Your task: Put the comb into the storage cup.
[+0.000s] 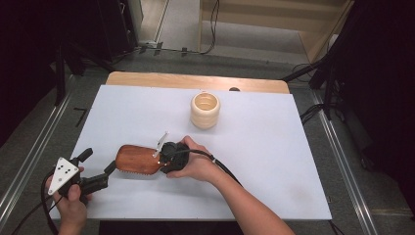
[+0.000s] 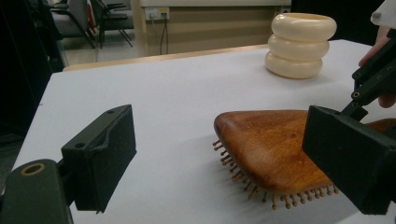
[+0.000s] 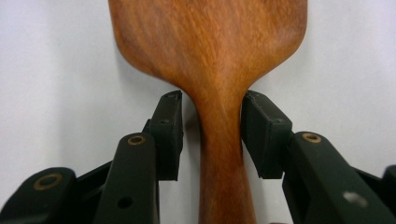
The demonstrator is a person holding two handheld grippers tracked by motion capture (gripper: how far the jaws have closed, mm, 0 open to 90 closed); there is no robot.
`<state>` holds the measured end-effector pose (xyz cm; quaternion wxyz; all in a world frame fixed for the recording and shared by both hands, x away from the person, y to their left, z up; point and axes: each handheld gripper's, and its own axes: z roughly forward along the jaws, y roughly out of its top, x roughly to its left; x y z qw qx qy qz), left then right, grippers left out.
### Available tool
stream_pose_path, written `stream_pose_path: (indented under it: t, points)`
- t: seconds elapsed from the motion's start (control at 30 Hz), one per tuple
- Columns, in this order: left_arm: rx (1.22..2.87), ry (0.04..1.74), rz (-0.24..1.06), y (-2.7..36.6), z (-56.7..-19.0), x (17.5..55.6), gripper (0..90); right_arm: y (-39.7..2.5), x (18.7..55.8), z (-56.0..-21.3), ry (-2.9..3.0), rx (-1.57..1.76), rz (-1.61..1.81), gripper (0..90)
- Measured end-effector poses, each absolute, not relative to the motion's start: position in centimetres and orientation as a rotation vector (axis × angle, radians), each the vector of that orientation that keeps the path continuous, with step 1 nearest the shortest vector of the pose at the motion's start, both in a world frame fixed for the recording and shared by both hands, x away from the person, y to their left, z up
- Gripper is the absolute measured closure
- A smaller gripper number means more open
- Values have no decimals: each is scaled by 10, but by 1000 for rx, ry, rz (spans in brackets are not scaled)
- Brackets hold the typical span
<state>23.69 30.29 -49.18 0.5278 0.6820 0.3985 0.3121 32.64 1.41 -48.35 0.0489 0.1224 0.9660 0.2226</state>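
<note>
Jaws of your right gripper (image 3: pixel 211 135) straddle the neck of the brush (image 3: pixel 210 51), the right pad touching the wood, the left a sliver off, so not clamped. Your left gripper (image 2: pixel 219 158) has its jaws wide apart around the brush's rounded end. You have the brush (image 1: pixel 139 160) lying bristles down on the table (image 1: pixel 274 161), well short of the cup (image 1: pixel 205 110).

Reddish-brown wooden paddle hairbrush (image 2: pixel 275 149) looks smooth, semi-glossy, grained; cream ribbed ring-stacked cup (image 2: pixel 301 45) smooth satin; white table sheet (image 1: pixel 274 147) matt; black gripper jaws matt plastic.
</note>
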Motion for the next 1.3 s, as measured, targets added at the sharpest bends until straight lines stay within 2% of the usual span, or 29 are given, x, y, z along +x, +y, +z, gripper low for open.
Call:
stream_pose_path:
  t: [0.17, 0.33, 1.3]
  points:
    - [1629, 953, 746, 303, -492, 237, 102, 17, 327, -483, 2953, 390, 685, 656]
    - [1631, 952, 751, 303, -492, 237, 102, 15, 326, -483, 2960, 393, 690, 695]
    - [1601, 959, 737, 306, -491, 237, 102, -9, 314, -482, 2829, 450, 971, 700]
